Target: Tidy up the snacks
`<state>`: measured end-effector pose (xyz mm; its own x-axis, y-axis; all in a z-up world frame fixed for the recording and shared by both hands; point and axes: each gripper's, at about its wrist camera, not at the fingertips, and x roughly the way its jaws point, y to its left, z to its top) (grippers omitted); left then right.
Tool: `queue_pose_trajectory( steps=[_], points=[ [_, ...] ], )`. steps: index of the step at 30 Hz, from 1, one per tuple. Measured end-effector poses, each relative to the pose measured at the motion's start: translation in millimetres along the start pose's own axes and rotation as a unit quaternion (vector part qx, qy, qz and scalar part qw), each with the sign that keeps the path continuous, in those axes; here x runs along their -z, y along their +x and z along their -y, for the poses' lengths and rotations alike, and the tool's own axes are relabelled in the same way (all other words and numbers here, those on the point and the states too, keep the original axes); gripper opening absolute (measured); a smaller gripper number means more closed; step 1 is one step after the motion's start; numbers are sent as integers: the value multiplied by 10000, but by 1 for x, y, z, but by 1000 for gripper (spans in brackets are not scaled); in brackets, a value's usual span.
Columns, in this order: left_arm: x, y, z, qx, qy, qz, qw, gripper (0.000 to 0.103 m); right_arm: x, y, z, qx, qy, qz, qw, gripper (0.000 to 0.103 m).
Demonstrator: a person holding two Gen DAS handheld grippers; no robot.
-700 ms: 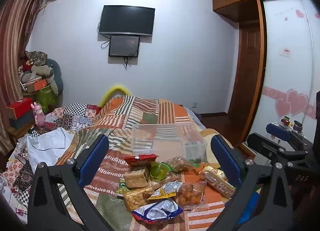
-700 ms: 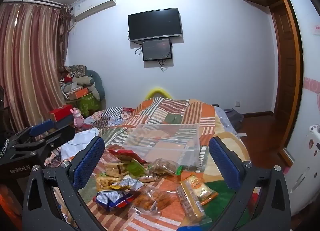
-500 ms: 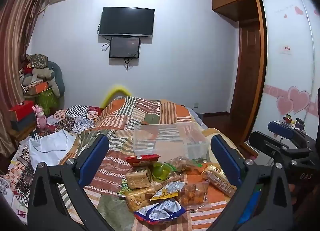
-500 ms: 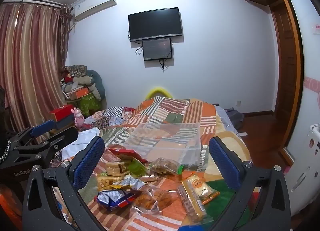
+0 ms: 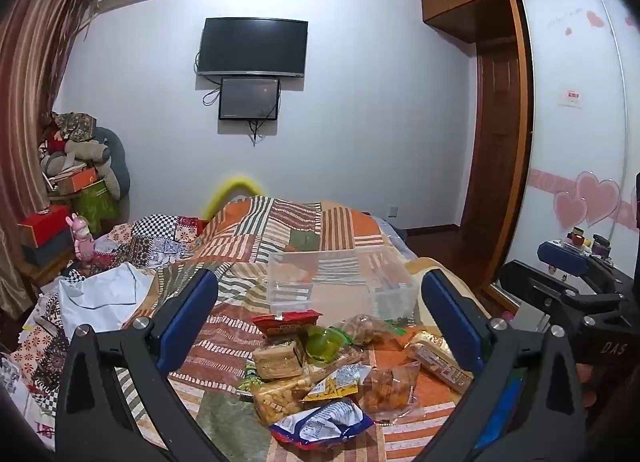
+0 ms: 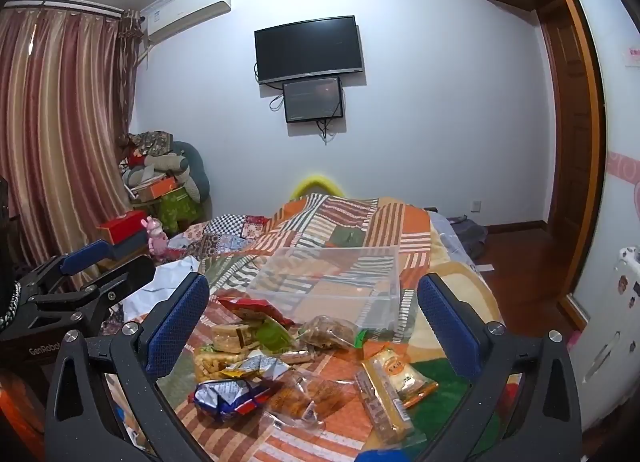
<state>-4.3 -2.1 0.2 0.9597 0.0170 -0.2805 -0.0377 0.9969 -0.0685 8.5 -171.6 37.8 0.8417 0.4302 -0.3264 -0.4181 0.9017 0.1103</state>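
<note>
The left tongs (image 5: 320,318) are spread wide with nothing between the pads, held above the bed (image 5: 280,222); the right tongs (image 6: 314,320) are spread just as wide and empty. The snacks (image 5: 320,374) lie in one loose heap on the quilt, at six o'clock from the gap of each pair of tongs, touching neither. One clear plastic box (image 5: 340,282) stands just past the heap at twelve o'clock. In the heap I count one red packet (image 5: 286,322), one green cup (image 5: 322,346), one blue foil bag (image 5: 320,422); the rest overlap too much to count. Each view shows the other pair of tongs at its edge.
</note>
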Motion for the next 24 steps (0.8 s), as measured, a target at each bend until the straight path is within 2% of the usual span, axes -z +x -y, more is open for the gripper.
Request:
queue_pose_trajectory(
  steps=[24],
  points=[
    [3, 2, 3, -11, 16, -6, 10000, 103, -4, -3, -1, 50, -26, 30, 10000, 103]
  ],
)
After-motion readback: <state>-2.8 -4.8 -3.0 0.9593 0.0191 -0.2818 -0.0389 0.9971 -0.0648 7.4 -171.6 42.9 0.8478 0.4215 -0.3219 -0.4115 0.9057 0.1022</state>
